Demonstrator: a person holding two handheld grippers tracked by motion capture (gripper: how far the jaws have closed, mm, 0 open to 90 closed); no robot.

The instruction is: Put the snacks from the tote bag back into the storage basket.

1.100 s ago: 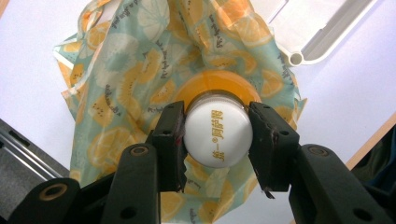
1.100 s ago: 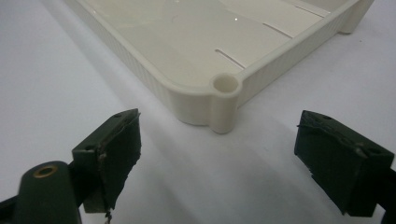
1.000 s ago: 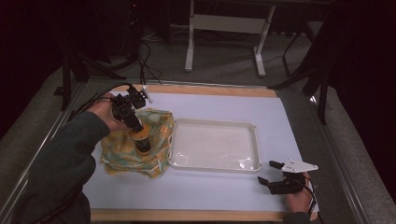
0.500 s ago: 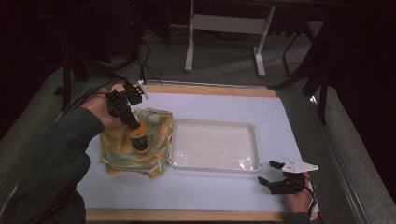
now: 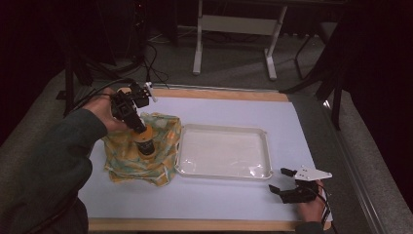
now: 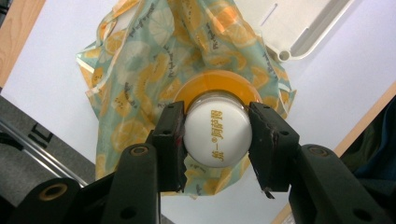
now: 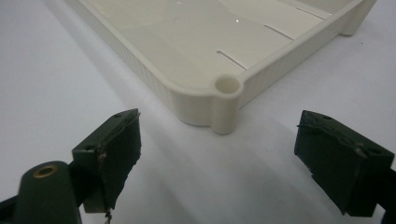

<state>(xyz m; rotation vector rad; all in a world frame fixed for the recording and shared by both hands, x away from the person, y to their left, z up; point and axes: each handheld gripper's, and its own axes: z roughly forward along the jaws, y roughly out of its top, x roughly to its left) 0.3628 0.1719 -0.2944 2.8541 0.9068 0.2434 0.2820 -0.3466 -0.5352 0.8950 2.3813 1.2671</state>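
A bottle (image 6: 215, 130) with a white cap and an orange body stands on a crumpled cloth (image 6: 154, 51) printed with lemon slices. My left gripper (image 6: 217, 140) is shut on the bottle's cap from above; in the high view the left gripper (image 5: 142, 130) holds the bottle (image 5: 146, 144) on the cloth (image 5: 141, 156) at the left of the table. My right gripper (image 7: 219, 154) stands open near a corner of the cream tray (image 7: 224, 88), nothing between its jaws. In the high view the right gripper (image 5: 285, 183) rests at the front right.
The cream tray (image 5: 265, 146) lies in the middle of the pale sheet (image 5: 234, 107) that covers the table. A wooden table edge (image 5: 195, 224) runs along the front. Dark stands and cables are on the floor beyond the table.
My left hand has shifted slightly with the bottle on the cloth. The right gripper has not moved.
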